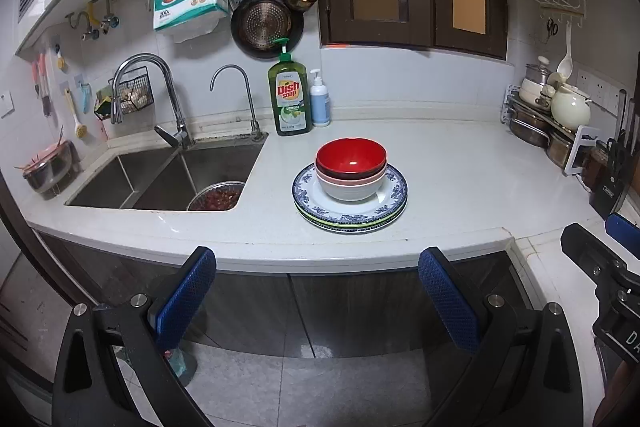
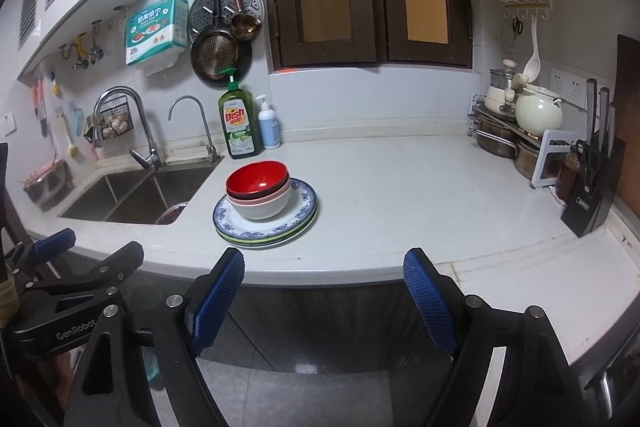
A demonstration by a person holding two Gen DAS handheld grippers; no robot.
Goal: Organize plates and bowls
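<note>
Bowls (image 1: pixel 351 169) nested on stacked plates (image 1: pixel 394 205), white countertop (image 1: pixel 460 167) beside sink (image 1: pixel 160 179).

Black hand-held gripper (image 2: pixel 324 301), blue textured pads, silver screws

Both your wrist views look forward and down from just off the white stone countertop (image 1: pixel 460 163) edge. Left view sits further left, near the steel double sink (image 1: pixel 160 179). Right view takes in more right-hand counter. Shared: the red-topped bowl stack on blue-patterned plates (image 2: pixel 266 205), well ahead.
</note>
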